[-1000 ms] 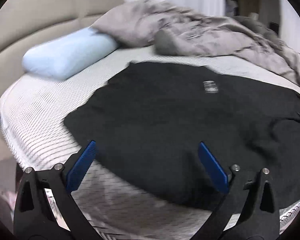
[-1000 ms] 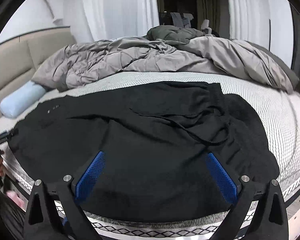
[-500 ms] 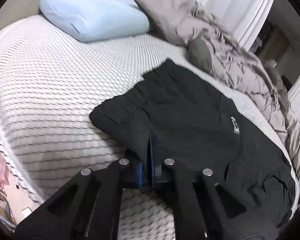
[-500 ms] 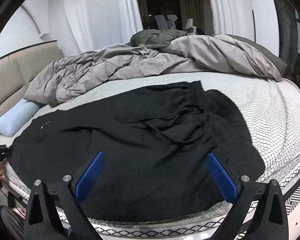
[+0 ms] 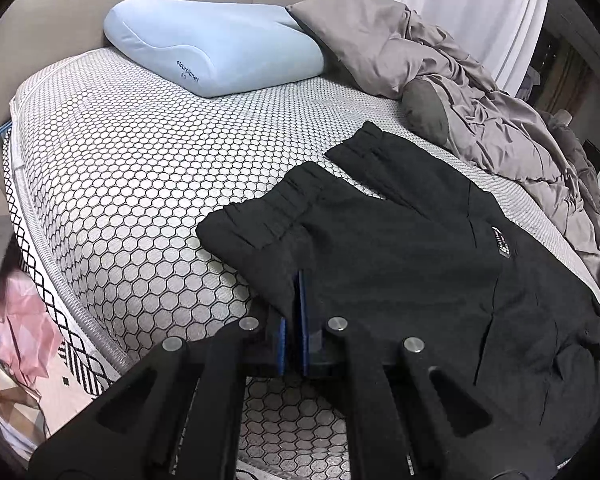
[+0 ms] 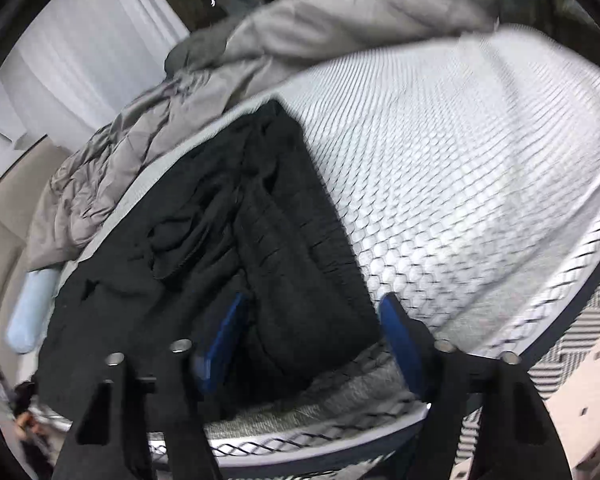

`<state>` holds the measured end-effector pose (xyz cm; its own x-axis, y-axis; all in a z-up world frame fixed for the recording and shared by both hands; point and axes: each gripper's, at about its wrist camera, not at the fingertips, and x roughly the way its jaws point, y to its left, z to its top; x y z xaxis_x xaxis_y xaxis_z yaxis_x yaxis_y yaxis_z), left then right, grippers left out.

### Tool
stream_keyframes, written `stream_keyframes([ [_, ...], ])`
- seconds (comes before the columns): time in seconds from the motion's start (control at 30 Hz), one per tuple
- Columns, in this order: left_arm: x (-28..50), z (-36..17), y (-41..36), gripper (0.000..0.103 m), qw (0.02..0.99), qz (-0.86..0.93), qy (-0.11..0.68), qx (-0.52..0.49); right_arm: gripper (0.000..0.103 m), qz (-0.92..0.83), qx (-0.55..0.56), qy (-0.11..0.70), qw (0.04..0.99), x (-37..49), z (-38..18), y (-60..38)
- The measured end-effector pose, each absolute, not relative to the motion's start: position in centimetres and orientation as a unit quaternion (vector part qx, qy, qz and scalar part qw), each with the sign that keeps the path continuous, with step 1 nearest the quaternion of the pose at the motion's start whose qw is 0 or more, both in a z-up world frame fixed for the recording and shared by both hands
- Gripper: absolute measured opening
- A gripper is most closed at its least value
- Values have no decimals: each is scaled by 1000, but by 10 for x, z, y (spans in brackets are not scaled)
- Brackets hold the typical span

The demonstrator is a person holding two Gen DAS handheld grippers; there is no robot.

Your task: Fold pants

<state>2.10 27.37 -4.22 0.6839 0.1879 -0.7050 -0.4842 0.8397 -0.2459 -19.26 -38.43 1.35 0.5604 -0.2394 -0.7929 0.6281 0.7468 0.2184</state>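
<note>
Pants (image 5: 400, 256): soft, light, limp black cloth, lying flat on mattress (image 5: 120, 184); best taken at hem and waistband corners. Left gripper (image 5: 299, 296) pinching leg-hem edge, jaws clamped. Right gripper (image 6: 312, 316) straddling waistband corner, jaws closing, half-wide, pads (image 6: 396, 328) not yet pressing cloth.

Left gripper (image 5: 296, 300) clamped; right gripper (image 6: 312, 328) jaws just closing.
</note>
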Motion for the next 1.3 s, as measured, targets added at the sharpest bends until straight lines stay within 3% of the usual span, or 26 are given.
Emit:
stream_keyframes([
  [0.03, 20, -41, 273, 3, 895, 185, 349, -209, 35, -251, 228, 382, 860, -192, 21, -383],
  [0.07, 19, -41, 275, 3, 896, 175, 351, -210, 26, -253, 209, 374, 868, -192, 30, -381],
  [0.17, 7, -46, 274, 6, 892, 161, 366, -209, 22, -266, 187, 351, 878, -203, 52, -386],
  [0.33, -6, -41, 267, 10, 896, 159, 369, -190, 24, -283, 117, 440, 844, -185, 29, -384],
  [0.37, -10, -33, 266, 18, 898, 159, 364, -189, 30, -280, 108, 428, 852, -186, 35, -381],
  [0.4, -13, -27, 264, 33, 900, 160, 359, -186, 35, -276, 97, 407, 865, -187, 49, -376],
  [0.43, -15, -19, 262, 42, 905, 158, 351, -183, 49, -271, 94, 387, 876, -186, 60, -374],
  [0.47, -17, -10, 260, 58, 910, 156, 340, -179, 60, -259, 97, 368, 888, -183, 70, -375],
  [0.5, -16, 1, 256, 72, 915, 156, 331, -171, 62, -242, 102, 356, 897, -175, 80, -378],
  [0.57, -8, 20, 251, 88, 923, 147, 313, -171, 63, -219, 108, 359, 901, -149, 90, -388],
  [0.67, 25, 37, 250, 101, 926, 106, 306, -191, 63, -190, 132, 378, 897, -86, 91, -417],
  [0.83, 124, 36, 259, 102, 912, 80, 351, -198, 63, -170, 171, 447, 861, 23, 64, -485],
  [1.03, 232, -1, 260, 97, 889, 72, 416, -175, 63, -192, 183, 510, 818, 99, 15, -543],
  [1.1, 253, -9, 261, 97, 889, 64, 421, -168, 53, -172, 204, 512, 817, 106, 3, -552],
  [1.13, 260, -12, 261, 97, 888, 65, 424, -164, 41, -159, 208, 515, 816, 111, 0, -552],
  [1.2, 270, -18, 265, 97, 886, 73, 431, -157, 35, -149, 179, 519, 823, 118, -2, -543],
  [1.23, 274, -20, 267, 97, 884, 76, 434, -155, 16, -148, 144, 525, 826, 125, -2, -536],
  [1.3, 278, -22, 269, 97, 887, 80, 432, -144, 8, -155, 91, 524, 833, 132, 3, -523],
])
